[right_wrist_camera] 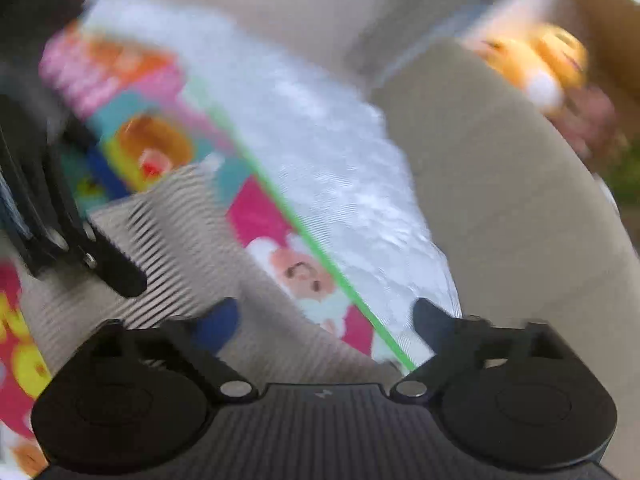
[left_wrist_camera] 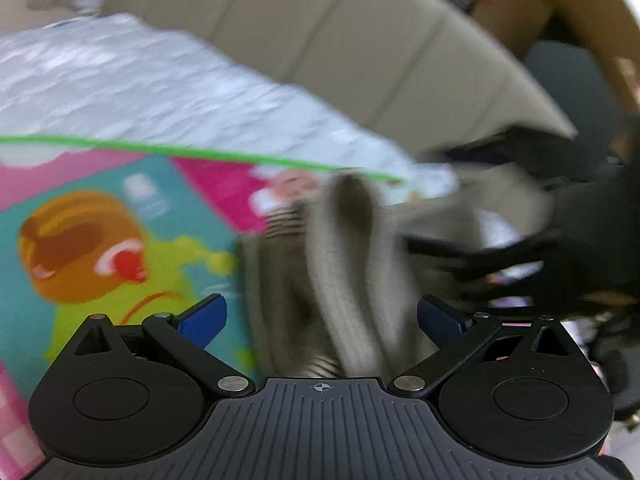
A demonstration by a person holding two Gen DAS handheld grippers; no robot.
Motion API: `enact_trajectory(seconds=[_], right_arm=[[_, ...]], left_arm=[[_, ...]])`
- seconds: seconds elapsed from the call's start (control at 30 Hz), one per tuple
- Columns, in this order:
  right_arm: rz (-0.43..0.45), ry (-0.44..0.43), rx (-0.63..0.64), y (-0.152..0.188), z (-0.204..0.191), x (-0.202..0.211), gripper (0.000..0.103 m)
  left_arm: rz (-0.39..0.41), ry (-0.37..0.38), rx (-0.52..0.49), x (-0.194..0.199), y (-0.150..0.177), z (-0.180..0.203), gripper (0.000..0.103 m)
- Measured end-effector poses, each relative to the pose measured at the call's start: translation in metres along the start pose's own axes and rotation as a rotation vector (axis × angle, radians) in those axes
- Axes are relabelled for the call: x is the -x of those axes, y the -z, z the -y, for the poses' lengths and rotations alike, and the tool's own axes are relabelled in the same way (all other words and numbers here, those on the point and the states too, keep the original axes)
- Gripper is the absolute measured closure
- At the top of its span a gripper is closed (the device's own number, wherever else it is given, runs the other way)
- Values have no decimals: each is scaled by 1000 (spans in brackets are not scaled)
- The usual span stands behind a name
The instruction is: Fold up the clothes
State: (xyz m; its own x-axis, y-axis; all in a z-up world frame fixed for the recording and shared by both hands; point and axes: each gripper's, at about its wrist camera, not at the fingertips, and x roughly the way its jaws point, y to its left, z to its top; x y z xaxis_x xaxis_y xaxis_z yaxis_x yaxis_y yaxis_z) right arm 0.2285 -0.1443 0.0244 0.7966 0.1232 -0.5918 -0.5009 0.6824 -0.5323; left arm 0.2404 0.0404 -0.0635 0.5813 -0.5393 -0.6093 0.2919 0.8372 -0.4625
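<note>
A beige garment with thin dark stripes [left_wrist_camera: 352,248] lies bunched on a colourful cartoon play mat [left_wrist_camera: 120,240], blurred by motion. My left gripper [left_wrist_camera: 322,318] stands wide open just above it; a raised fold of the cloth sits between the blue fingers, and the pads do not press on it. In the right wrist view the same striped garment [right_wrist_camera: 180,248] spreads to the lower left. My right gripper [right_wrist_camera: 325,324] is wide open over the mat's green edge, with nothing between its fingers. Each gripper shows as a black blur in the other's view.
A white quilted cover [left_wrist_camera: 160,92] lies beyond the mat's green border [right_wrist_camera: 316,248]. A beige sofa [right_wrist_camera: 500,200] curves behind it, with a yellow plush toy [right_wrist_camera: 540,64] at the upper right. Dark objects sit at the far right of the left wrist view.
</note>
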Motion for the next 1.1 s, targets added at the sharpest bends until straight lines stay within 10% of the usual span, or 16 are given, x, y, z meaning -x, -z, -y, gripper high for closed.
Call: enact_trajectory(seconds=[0.27,0.57,1.1], right_arm=[[-78,210,-379,48,23,-24,0],[-124,194,-632,78,30,-54,0],[-95,242,-746,88,-38,6,0]], left_arm=[[67,-102,48,-1,-11,-7,0],[53,-110,35,-22,-23,-13,0],[91,-137,62,-15,-32,-21,0]])
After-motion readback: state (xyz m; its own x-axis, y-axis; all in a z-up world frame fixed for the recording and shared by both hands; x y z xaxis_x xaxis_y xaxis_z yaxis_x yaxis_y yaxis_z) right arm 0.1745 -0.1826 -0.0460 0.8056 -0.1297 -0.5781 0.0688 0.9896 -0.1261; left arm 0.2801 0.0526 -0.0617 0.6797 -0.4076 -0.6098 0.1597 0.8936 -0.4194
